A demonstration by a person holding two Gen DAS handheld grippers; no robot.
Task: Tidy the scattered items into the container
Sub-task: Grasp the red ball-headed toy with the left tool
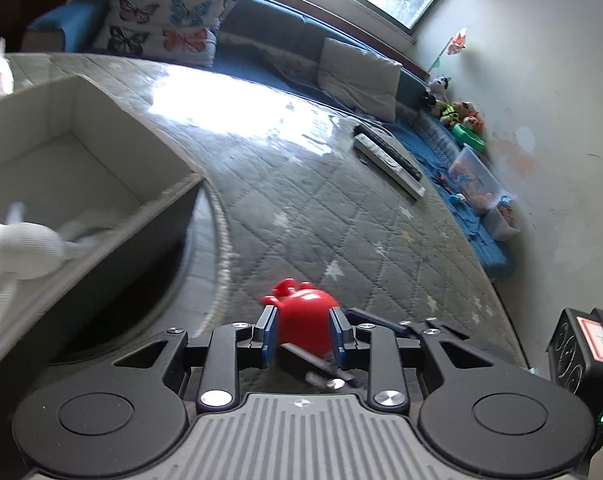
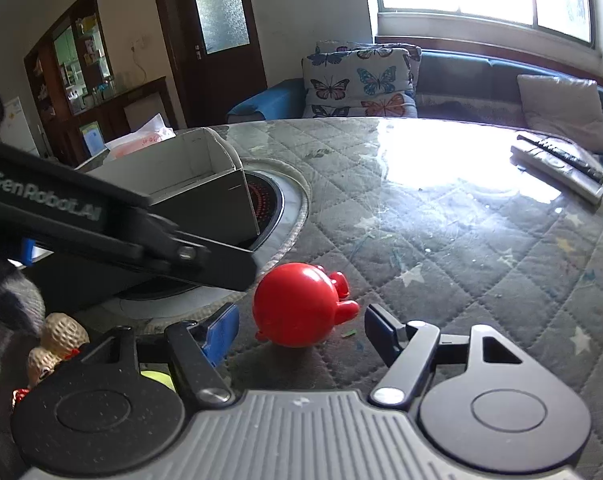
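Observation:
A round red plastic toy [image 1: 305, 320] sits between the blue pads of my left gripper [image 1: 303, 334], which is shut on it. In the right wrist view the same red toy [image 2: 295, 306] rests on the quilted table between the open jaws of my right gripper [image 2: 301, 330], with gaps on both sides. The left gripper's black arm [image 2: 121, 220] crosses that view at the left. The open grey box [image 1: 73, 152] stands to the left, also in the right wrist view [image 2: 205, 176]. A white knitted toy [image 1: 17, 244] hangs at its near wall.
A round quilted table under glass [image 1: 321, 200] holds two remote controls [image 1: 389, 160] at the far side. A peanut-shaped toy [image 2: 57, 340] lies at the lower left. A round burner inset [image 2: 269, 196] lies by the box. Sofa cushions [image 2: 361, 80] stand beyond.

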